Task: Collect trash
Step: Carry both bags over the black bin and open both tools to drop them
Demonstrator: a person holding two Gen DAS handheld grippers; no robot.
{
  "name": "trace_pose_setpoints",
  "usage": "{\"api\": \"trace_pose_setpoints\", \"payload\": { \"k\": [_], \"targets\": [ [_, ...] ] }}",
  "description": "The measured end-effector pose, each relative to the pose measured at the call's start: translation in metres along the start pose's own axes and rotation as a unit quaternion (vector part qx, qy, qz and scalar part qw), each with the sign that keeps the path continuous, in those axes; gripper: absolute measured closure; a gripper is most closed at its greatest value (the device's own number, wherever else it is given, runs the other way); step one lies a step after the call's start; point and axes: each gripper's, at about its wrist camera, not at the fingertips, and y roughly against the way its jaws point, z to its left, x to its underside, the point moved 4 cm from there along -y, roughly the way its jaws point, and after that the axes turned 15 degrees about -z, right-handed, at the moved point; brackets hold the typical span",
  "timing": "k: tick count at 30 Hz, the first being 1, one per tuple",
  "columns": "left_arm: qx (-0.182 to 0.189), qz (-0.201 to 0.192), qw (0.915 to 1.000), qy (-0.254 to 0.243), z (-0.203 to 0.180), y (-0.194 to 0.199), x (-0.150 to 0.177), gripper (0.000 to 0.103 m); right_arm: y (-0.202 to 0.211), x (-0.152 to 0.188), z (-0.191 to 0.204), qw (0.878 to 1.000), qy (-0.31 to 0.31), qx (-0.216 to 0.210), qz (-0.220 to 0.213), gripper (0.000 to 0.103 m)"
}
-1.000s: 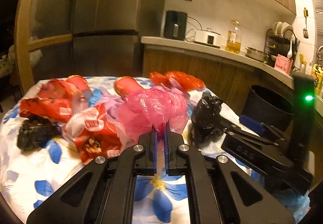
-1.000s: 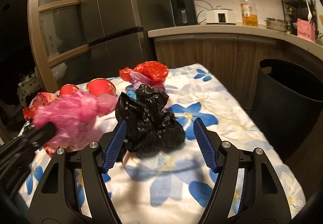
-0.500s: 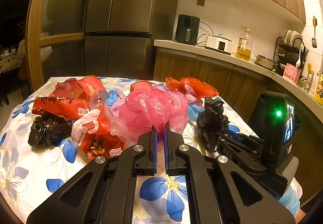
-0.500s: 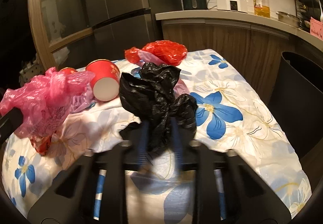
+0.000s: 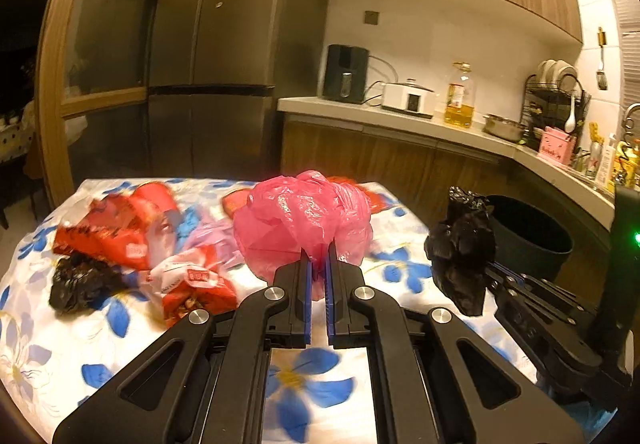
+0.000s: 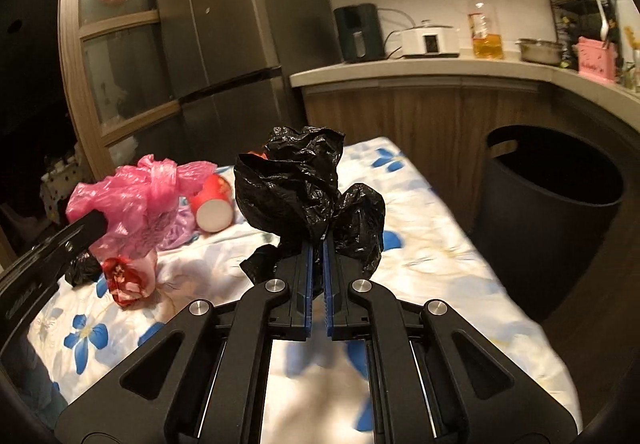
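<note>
My left gripper (image 5: pixel 317 256) is clamped on the pink plastic bag (image 5: pixel 304 219), held above the floral tablecloth (image 5: pixel 60 344). My right gripper (image 6: pixel 317 252) is clamped on the black plastic bag (image 6: pixel 296 187), w/ the black trash bin (image 6: pixel 548 219) beside the table's right edge.

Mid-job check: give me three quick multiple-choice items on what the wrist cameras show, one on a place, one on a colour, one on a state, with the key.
1. Where does the dark bin stand?
A. on the counter
B. on the floor beside the table
C. on the table

2. What colour is the bag in the left gripper?
A. pink
B. green
C. white

3. How is the right gripper?
A. wide open over a cup
B. empty
C. shut on the black bag

Key: 1 B, the bin sits low, off the table's edge. 2 A, pink plastic bunches at its fingers. 3 C, black plastic is pinched between the near-closed pads.
</note>
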Motion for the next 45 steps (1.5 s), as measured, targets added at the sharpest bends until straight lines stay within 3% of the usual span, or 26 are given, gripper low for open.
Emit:
{"api": "trace_pose_setpoints", "payload": {
  "k": [12,22,31,45],
  "targets": [
    [0.101,-0.015,0.9945,-0.026,-0.104,-0.033,-0.022,0.098,0.048,-0.045,-0.088,0.993,0.002,0.099,-0.059,0.099],
    [0.183,-0.028,0.9824,-0.025,-0.188,-0.072,-0.036,0.098,0.050,-0.072,-0.158,0.983,-0.009,0.163,-0.087,0.099],
    [0.229,-0.015,0.9732,-0.016,-0.242,-0.113,-0.030,0.098,0.034,-0.081,-0.197,0.980,-0.022,0.177,-0.086,0.099],
    [0.272,0.000,0.9624,0.005,-0.269,-0.144,-0.019,0.097,0.015,-0.087,-0.223,0.981,-0.036,0.171,-0.085,0.097]
  ]
}}
